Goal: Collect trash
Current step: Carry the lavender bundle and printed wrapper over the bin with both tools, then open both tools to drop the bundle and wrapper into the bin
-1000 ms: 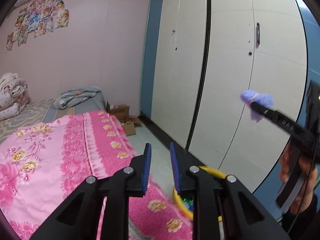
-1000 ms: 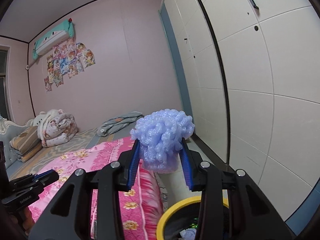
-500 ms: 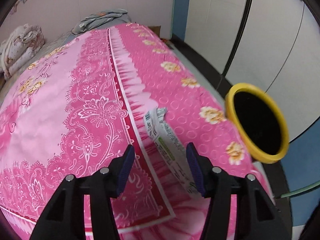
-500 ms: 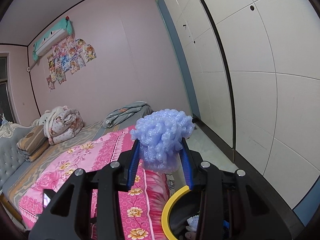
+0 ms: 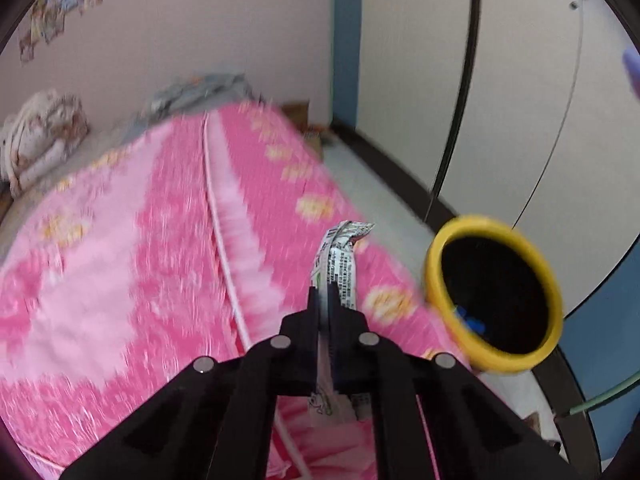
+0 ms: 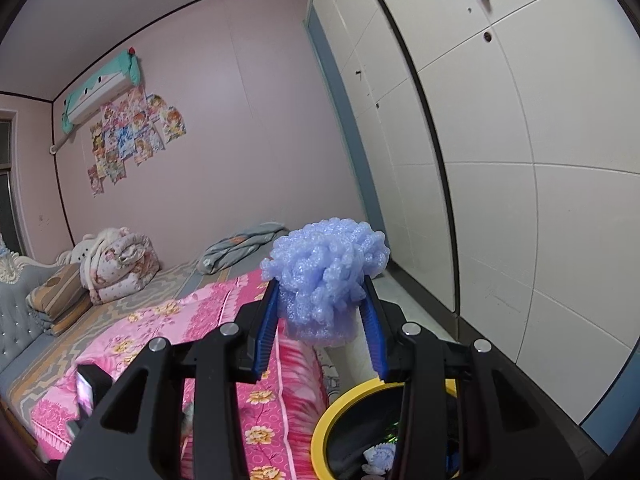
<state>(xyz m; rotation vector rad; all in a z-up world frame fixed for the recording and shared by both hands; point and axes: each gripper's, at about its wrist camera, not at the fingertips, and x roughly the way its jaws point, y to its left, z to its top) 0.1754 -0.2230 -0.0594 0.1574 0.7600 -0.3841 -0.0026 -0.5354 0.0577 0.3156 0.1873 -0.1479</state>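
My left gripper (image 5: pixel 325 300) is shut on a crumpled printed wrapper (image 5: pixel 340 256), whose ends stick out above and below the pads, over the pink flowered bedspread (image 5: pixel 160 264). The yellow-rimmed trash bin (image 5: pixel 494 294) stands to its right beside the bed, dark inside with some scraps at the bottom. In the right wrist view my right gripper (image 6: pixel 322 308) is shut on a blue foam wad (image 6: pixel 326 276), held in the air above the bin (image 6: pixel 340 408), which shows at the bottom edge behind the gripper's frame.
White wardrobe doors (image 6: pixel 520 160) line the right side, with a narrow strip of floor (image 5: pixel 372 184) between them and the bed. Folded quilts (image 6: pixel 116 264) and pillows lie at the bed's far end. A cardboard box (image 5: pixel 300 110) sits in the far corner.
The left gripper dropped toward the bedspread, its jaws widened around the wrapper, then closed on it and lifted it off the cover. The right gripper stayed in place with the foam wad.
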